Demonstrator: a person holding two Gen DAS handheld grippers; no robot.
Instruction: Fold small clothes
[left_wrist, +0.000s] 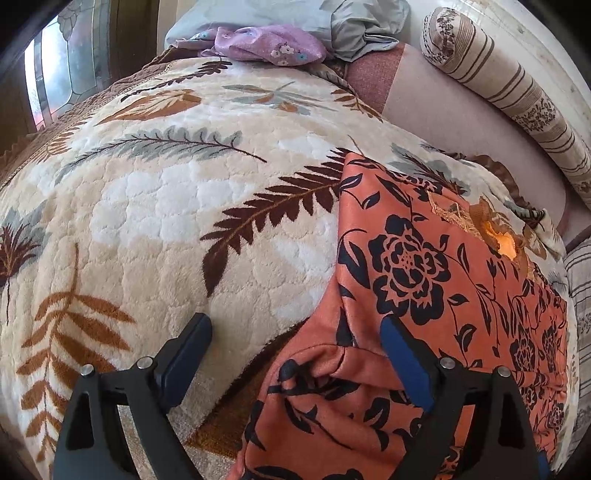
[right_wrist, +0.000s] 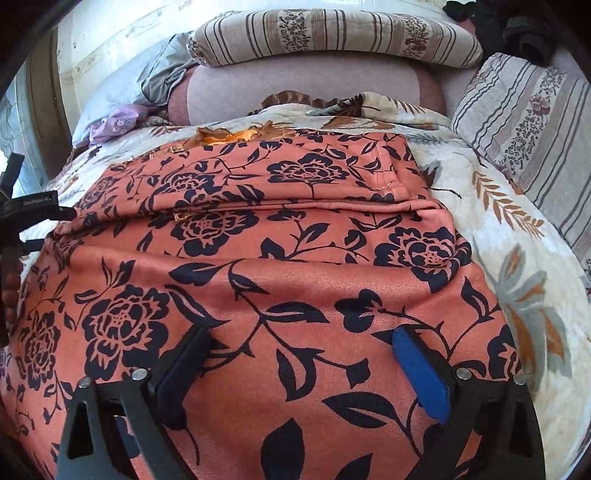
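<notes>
An orange garment with a dark floral print (left_wrist: 436, 280) lies on the leaf-patterned blanket (left_wrist: 155, 192). In the right wrist view the garment (right_wrist: 258, 258) fills the middle, with one part folded across its far half. My left gripper (left_wrist: 297, 328) is open at the garment's near left corner; its right finger is over the cloth and its left finger over the blanket. My right gripper (right_wrist: 301, 343) is open just above the garment's near part, holding nothing. The left gripper's body also shows at the left edge of the right wrist view (right_wrist: 22, 214).
Striped bolster pillows (right_wrist: 332, 37) lie along the pink backrest (right_wrist: 303, 88). A striped cushion (right_wrist: 528, 122) sits at the right. A purple floral cloth (left_wrist: 266, 42) and grey clothes (left_wrist: 362, 26) lie at the far end. A window (left_wrist: 55, 74) is at the left.
</notes>
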